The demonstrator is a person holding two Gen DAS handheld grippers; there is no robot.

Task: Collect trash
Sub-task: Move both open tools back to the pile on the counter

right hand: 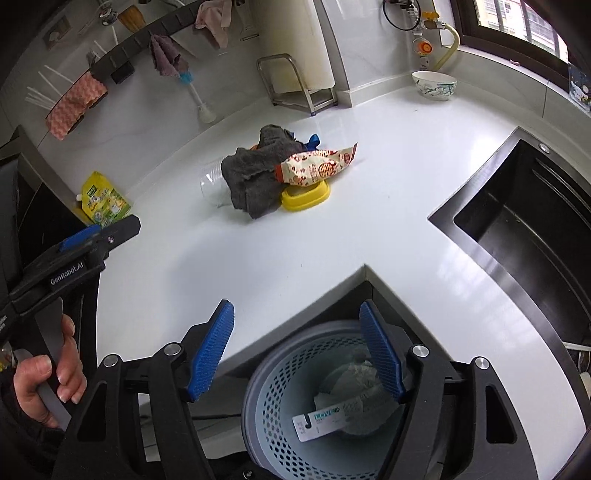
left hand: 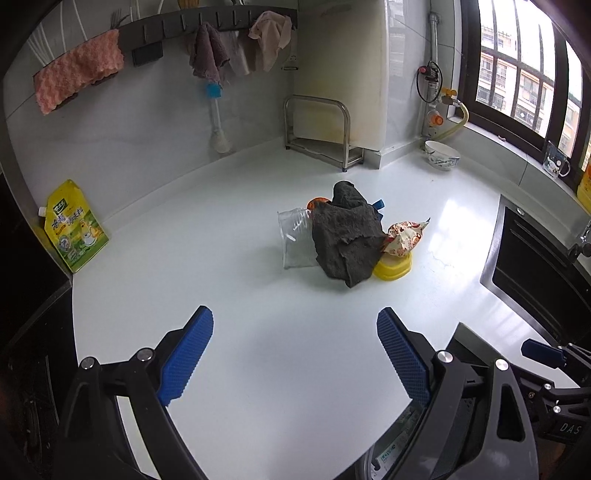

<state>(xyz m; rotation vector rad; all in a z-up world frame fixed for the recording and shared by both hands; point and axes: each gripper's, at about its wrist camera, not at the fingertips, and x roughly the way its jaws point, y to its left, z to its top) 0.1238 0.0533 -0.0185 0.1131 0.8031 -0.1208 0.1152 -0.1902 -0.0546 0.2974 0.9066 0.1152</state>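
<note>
A heap lies mid-counter: a dark grey rag (left hand: 345, 236) (right hand: 255, 173) draped over a clear plastic cup (left hand: 295, 238) (right hand: 212, 184), a yellow lid (left hand: 393, 266) (right hand: 306, 195) and a printed snack wrapper (left hand: 402, 236) (right hand: 317, 168). Below the counter corner stands a perforated blue trash bin (right hand: 280, 391) holding crumpled paper and a labelled packet (right hand: 325, 421). My left gripper (left hand: 295, 354) is open over bare counter, well short of the heap. My right gripper (right hand: 297, 350) is open above the bin's rim, nothing between its fingers. A hand (right hand: 48, 380) holds the left gripper's handle.
A yellow-green refill pouch (left hand: 74, 229) (right hand: 103, 203) leans at the left wall. A bowl (left hand: 441, 155) (right hand: 435, 84) and a steel rack (left hand: 319, 133) stand at the back. A black sink (right hand: 528, 225) opens on the right. Cloths hang from a wall rail (left hand: 207, 22).
</note>
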